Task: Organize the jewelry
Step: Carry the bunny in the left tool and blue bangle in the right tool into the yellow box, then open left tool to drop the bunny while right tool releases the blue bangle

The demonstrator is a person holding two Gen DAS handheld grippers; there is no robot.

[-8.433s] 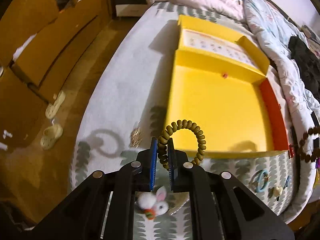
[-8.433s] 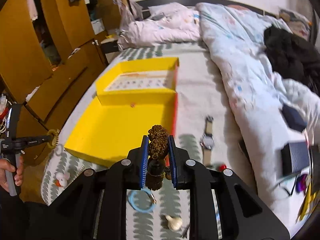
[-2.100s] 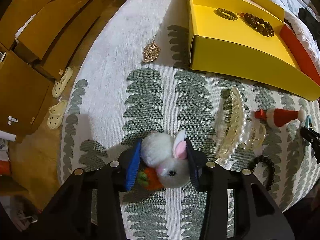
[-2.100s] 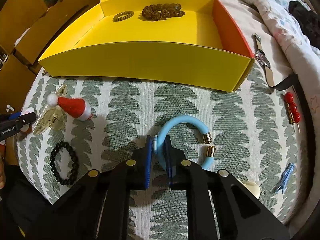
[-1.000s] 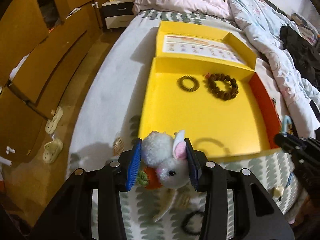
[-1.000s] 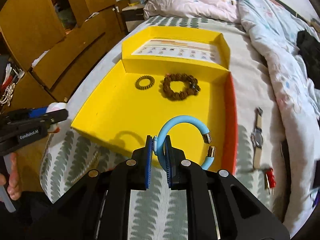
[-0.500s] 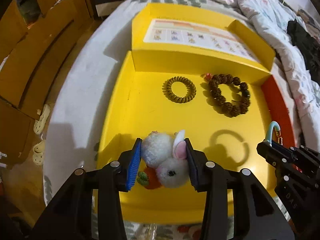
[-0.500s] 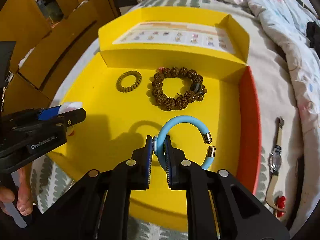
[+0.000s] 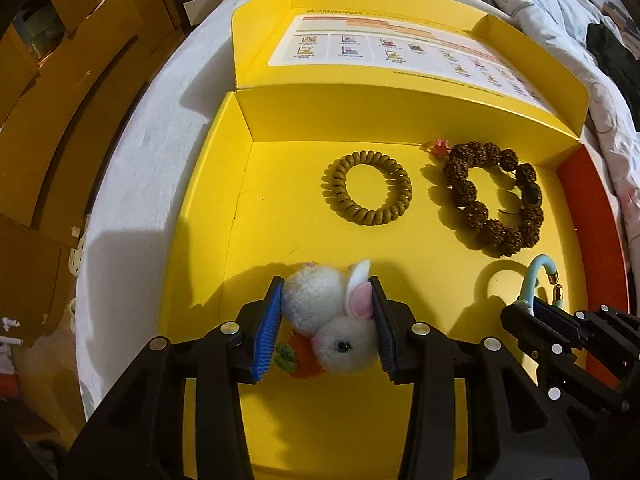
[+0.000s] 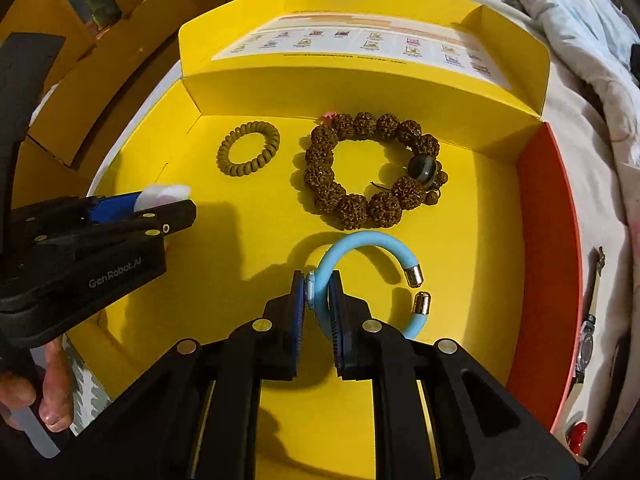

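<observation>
Fluffy, feather-light bunny charm (image 9: 328, 320) squashes between my left gripper (image 9: 326, 326) pads; my right gripper (image 10: 318, 304), clamped, pinches the springy blue bangle (image 10: 360, 276) mid-band, both over the yellow box (image 9: 240, 208) near edge.

Under your claws is the bed (image 10: 568, 128), its pale cover printed with grey-green leaf shapes that show at the head end and by your left hand. The open yellow box (image 9: 244, 208) lies flat on it, its printed lid (image 9: 400, 48) folded back onto the cover toward the pillows. A rumpled floral duvet (image 10: 580, 12) is heaped along the right side. Just beside the box's orange wall (image 10: 536, 264) you have a wristwatch (image 10: 588, 344) lying lengthwise on the cover, and a small red item (image 10: 578, 442) nearer you, too cropped to identify
</observation>
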